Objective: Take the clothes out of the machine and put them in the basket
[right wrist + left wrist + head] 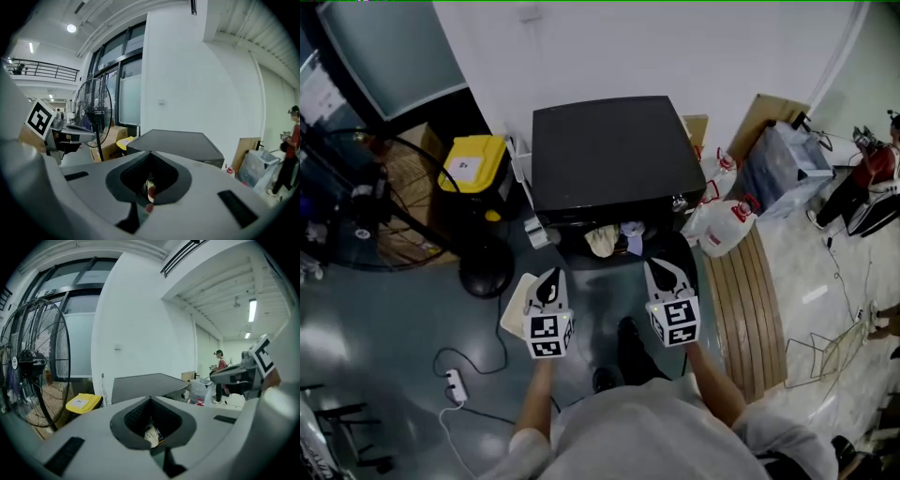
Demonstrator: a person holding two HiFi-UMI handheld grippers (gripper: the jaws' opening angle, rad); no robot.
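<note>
A black machine (614,155) stands against the white wall. Its front opening holds clothes: a beige piece (602,240) and a pale bluish one (632,234). My left gripper (549,275) and right gripper (661,269) hover side by side just short of that opening, both pointing at it. Both are shut, with nothing between the jaws. In the left gripper view the closed tips (150,399) frame a bit of the clothes (151,434). The right gripper view shows its closed tips (150,153) before the machine (180,143). A pale basket (513,307) lies on the floor, partly hidden under my left gripper.
Left of the machine sit a yellow-lidded bin (474,164) and a large floor fan (366,202) with its round base (486,272). White jugs (727,225) and wooden slats (745,300) lie to the right. A power strip (455,384) trails on the floor. A person (872,178) stands far right.
</note>
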